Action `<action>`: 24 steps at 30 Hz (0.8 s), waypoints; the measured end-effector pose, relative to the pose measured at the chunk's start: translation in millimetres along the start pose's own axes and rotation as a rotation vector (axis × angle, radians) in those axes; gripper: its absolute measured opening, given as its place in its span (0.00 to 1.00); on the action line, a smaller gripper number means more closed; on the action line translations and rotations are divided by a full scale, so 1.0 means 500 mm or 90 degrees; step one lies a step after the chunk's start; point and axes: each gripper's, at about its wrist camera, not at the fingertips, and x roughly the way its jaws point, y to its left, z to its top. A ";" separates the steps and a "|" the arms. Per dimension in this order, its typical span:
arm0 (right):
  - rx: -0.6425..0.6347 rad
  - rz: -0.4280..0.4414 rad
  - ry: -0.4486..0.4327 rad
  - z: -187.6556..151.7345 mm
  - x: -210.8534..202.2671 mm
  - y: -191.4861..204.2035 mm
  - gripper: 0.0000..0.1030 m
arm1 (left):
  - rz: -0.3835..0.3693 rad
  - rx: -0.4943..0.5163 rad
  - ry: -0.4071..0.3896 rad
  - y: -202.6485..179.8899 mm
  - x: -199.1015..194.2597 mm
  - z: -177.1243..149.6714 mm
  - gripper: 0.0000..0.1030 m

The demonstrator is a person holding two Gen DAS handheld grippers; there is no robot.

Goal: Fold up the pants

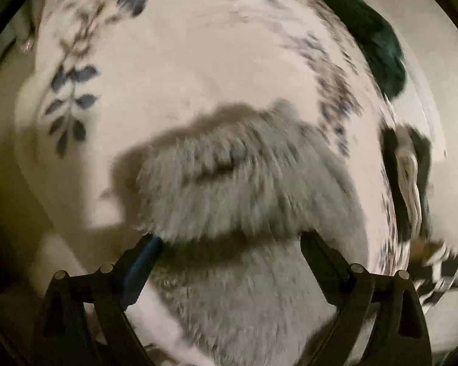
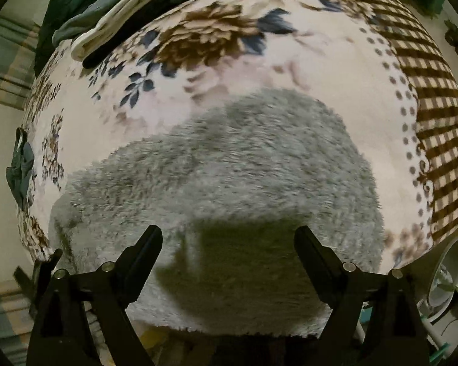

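Fuzzy fleece pants (image 2: 229, 164), plush blanket (image 2: 305, 61)

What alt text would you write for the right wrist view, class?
Fluffy grey fleece pants lie spread on a cream floral blanket, with the open black right claw above their near edge. A brown checked cloth lies right; folded dark and white clothes sit far left.

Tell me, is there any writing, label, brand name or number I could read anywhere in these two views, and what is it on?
None can be read in either view.
Grey fluffy pants: no tag or label shows.
Floral blanket: only flowers, leaves and dots, no lettering.
Brown checked cloth: plain check pattern.
Pile of folded clothes: no visible print.
Left wrist view: blurred by motion, so any small text there would be unreadable.
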 end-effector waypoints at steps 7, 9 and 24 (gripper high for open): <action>0.012 0.034 0.014 0.010 0.001 0.028 0.87 | -0.023 0.004 -0.024 -0.016 -0.077 -0.013 0.88; 0.012 0.041 0.013 0.010 -0.004 0.030 0.87 | -0.040 0.008 -0.053 0.002 -0.127 -0.024 0.89; 0.004 0.022 0.032 0.000 0.053 -0.007 0.87 | -0.025 0.065 -0.052 -0.002 -0.015 0.044 0.61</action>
